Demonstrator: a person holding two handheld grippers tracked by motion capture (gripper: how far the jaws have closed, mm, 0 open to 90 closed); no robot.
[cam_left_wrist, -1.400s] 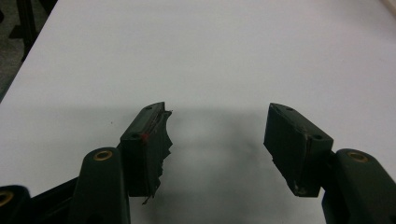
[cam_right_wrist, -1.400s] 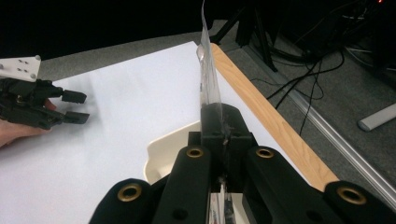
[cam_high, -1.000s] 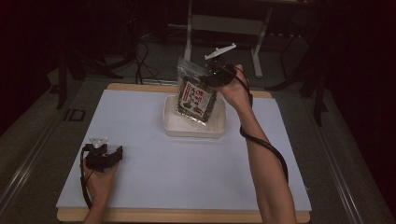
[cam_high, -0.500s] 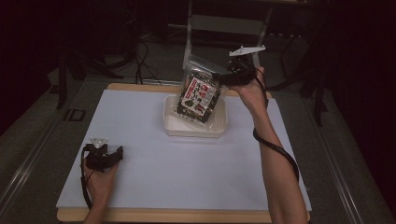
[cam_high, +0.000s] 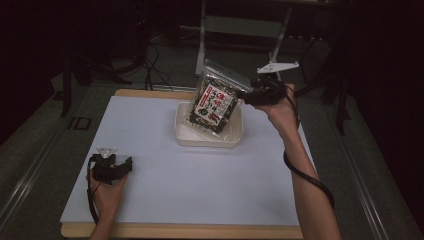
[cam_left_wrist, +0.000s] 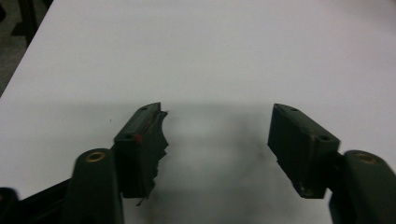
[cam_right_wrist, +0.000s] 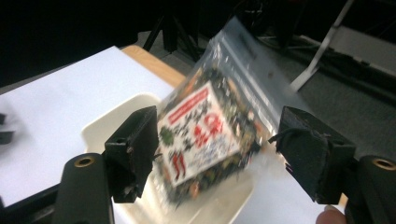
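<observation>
Right tool (cam_high: 245, 95) looks spread wide, bag (cam_high: 215, 102) dropping loose into the tray (cam_high: 184, 131) mid-frame; left tool (cam_left_wrist: 217, 140) idles unclenched lower left. Drop's basically done, I'd say.

The clear plastic bag (cam_high: 216, 100) contains a dark, mixed, leafy-looking filling with flecks of orange and green. A white label with red and black print is fixed to its front face. The upper part of the bag is empty, transparent film with a flat sealed strip along the top edge. The bag is tilted, top leaning away toward the far side of the table, lower end inside the tray (cam_high: 184, 135). The tray is a shallow, cream-white rectangular container with rounded corners. It sits on the white table surface near the far edge, right of centre. In the right gripper view the bag (cam_right_wrist: 210, 130) appears motion-blurred above the tray (cam_right_wrist: 112, 121).
</observation>
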